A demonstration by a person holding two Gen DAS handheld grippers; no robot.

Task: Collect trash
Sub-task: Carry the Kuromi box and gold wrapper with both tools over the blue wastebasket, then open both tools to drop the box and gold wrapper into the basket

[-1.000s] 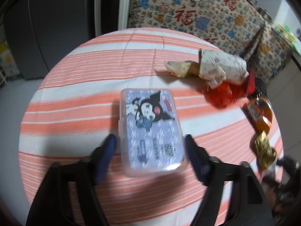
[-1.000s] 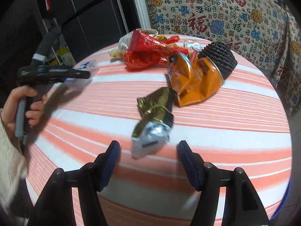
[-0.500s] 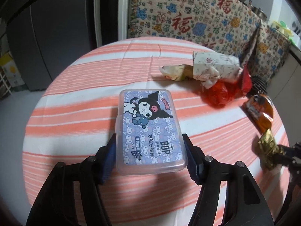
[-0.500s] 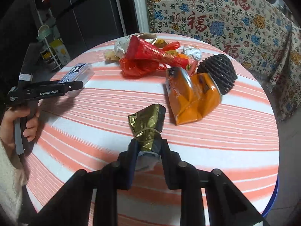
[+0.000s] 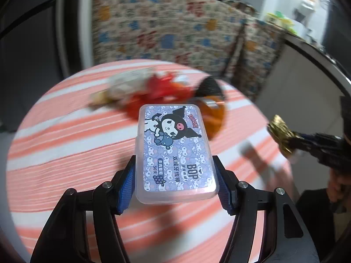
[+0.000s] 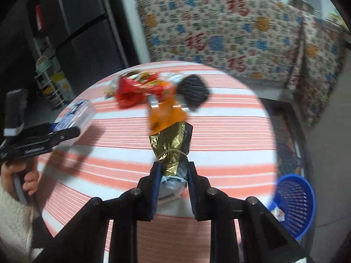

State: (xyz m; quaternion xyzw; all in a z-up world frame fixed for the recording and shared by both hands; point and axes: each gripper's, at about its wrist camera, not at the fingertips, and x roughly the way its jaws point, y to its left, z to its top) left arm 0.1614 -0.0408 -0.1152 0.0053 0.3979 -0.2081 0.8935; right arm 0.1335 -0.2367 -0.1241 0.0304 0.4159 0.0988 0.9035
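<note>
My left gripper [image 5: 175, 180] is shut on a clear plastic box with a purple cartoon label [image 5: 174, 149] and holds it above the striped round table [image 5: 65, 153]. My right gripper [image 6: 173, 179] is shut on a crumpled gold foil wrapper [image 6: 172, 144], lifted off the table; the wrapper also shows in the left wrist view [image 5: 282, 134]. A pile of trash stays at the table's far side: a red wrapper [image 6: 136, 87], an orange packet [image 6: 166, 116] and a black ribbed cup [image 6: 194, 91].
A blue mesh waste basket [image 6: 296, 203] stands on the floor to the right of the table, with a scrap inside. A patterned cloth [image 6: 230, 32] hangs behind the table. A dark fridge [image 6: 76, 32] and a small rack stand at the left.
Both grippers have closed on their items and lifted them off the table: the left with the box, the right with the gold wrapper. Both views now look from higher up.
</note>
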